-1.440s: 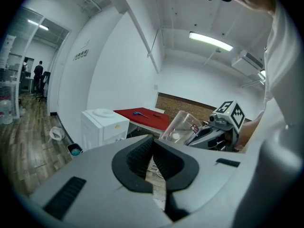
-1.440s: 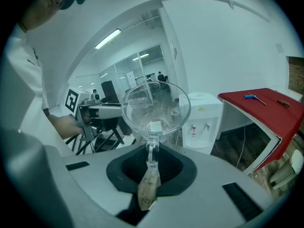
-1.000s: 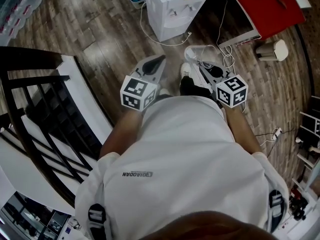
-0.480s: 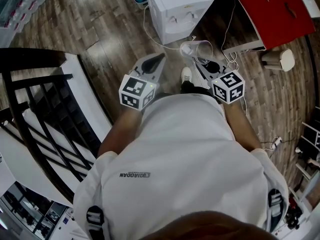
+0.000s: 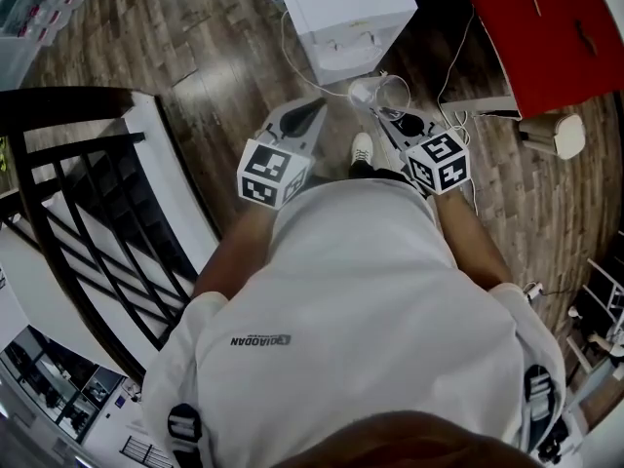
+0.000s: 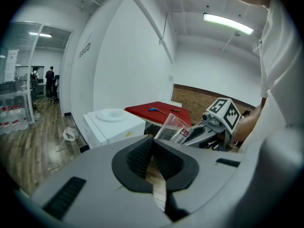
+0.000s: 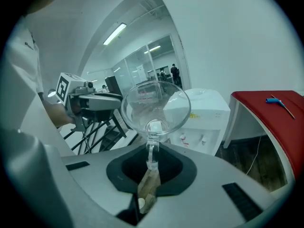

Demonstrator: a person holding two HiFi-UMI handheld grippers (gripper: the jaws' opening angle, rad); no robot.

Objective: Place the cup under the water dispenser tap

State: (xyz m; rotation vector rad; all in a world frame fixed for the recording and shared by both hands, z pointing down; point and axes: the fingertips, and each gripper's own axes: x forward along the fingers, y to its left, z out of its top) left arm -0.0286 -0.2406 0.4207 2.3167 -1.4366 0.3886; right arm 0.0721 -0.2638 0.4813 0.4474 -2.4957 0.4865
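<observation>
well, the person stands on a dark wood-plank floor (image 5: 195, 47) facing a white box-shaped water dispenser (image 5: 341, 8). a red-topped table (image 5: 551, 27) stands just beside the dispenser on their right, and a black metal stair railing (image 5: 88, 232) is on their left. white cables (image 5: 292, 57) loop over the floor between the person's white shoe (image 5: 362, 147) and the dispenser's front.

the right gripper (image 5: 388, 115) has its jaws nearly together, pinching a thin clear part at the lower edge of a clear see-through cup (image 5: 378, 94); handle or wall, i can't tell. the cup hangs in the air, near the dispenser's front but apart from it. the left gripper (image 5: 314, 107) is beside it, jaws closed tip to tip on nothing.

the right gripper view looks along the cup's length, ring within ring, so its long axis points ahead toward the dispenser. two small taps (image 7: 201, 137) show on the dispenser's front there. the left gripper view shows the cup side-on and tilted, plus the round recess (image 6: 110, 114) on the dispenser's top.
</observation>
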